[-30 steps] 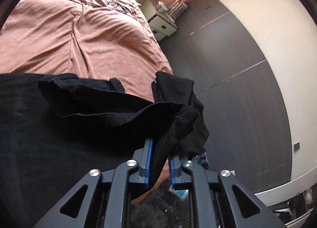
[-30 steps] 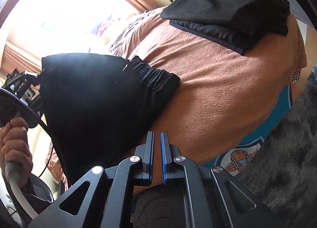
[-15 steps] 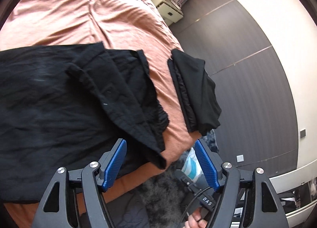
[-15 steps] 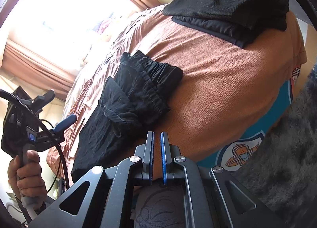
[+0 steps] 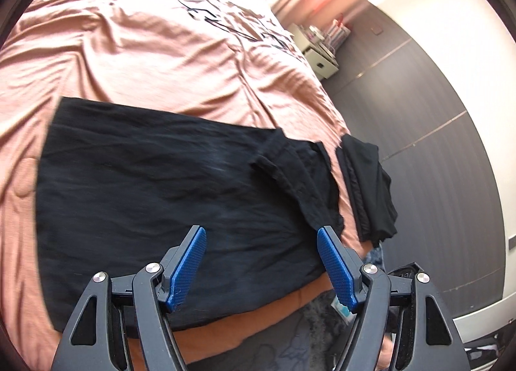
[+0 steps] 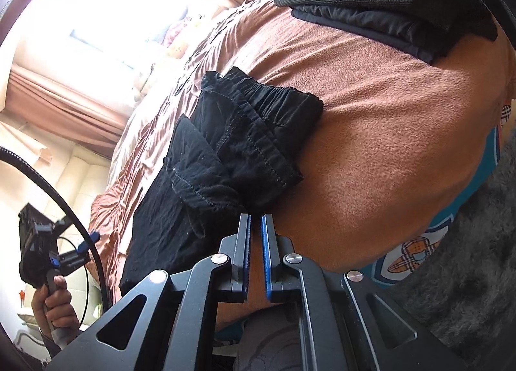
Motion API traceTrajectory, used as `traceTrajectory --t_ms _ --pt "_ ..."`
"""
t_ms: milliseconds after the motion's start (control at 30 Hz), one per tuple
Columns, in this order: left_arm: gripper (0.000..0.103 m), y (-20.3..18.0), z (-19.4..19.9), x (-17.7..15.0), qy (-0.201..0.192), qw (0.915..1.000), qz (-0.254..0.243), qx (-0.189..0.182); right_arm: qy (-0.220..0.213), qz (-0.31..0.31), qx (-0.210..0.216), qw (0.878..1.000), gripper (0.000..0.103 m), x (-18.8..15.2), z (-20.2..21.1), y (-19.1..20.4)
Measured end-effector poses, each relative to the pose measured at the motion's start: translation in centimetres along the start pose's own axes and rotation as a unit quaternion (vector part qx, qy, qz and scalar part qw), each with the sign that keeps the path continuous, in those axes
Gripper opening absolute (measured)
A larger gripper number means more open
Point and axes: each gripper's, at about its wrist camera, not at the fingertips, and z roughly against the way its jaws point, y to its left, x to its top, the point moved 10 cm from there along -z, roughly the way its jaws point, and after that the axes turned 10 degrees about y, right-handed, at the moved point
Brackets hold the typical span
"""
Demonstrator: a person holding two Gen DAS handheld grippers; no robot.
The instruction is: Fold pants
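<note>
Lying flat now on the pink bedspread (image 5: 135,48), the black pants (image 5: 154,197) spread wide across the bed w/ the elastic waistband end near the bed's edge and a hem flap folded back over it. A sec ago the L gripper (image 5: 261,261) pinched that hem, lifted off the bed; half a sec ago it had let go, fabric dropped. Its blue pads are spread wide, nothing between them, hovering above the near edge of the pants, not touching. View has pulled back vs. before: more of the pants and bedspread visible.

R gripper (image 6: 254,251) sits just beside the folded waistband corner (image 6: 258,132), pads nearly together w/ a thin gap, nothing pinched; jaws have just been opening slightly, were pressed tighter earlier. It's closer to the pants than a sec ago.

Stack of folded dark clothes (image 5: 367,190) rests on the bed's corner, apart from the pants, same spot as before. In the R view, a hand (image 6: 54,303) grips the other gripper's handle at far left, cable (image 6: 64,206) arcing over it. Grey rug (image 6: 467,274) below the bed.
</note>
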Motion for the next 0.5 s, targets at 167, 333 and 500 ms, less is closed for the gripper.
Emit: traceTrajectory --t_ms 167,333,500 --pt "0.073 4.4 3.2 0.6 -0.019 0.9992 0.006 0.035 -0.011 -0.014 0.009 1.000 0.042 1.0 -0.4 -0.6" --pt "0.073 9.1 5.6 0.6 -0.034 0.9975 0.034 0.051 -0.007 -0.022 0.027 0.999 0.043 1.7 -1.5 -0.9" --pt "0.073 13.0 7.0 -0.2 -0.044 0.9952 0.059 0.065 -0.003 -0.030 0.044 0.999 0.043 2.4 -2.8 -1.0"
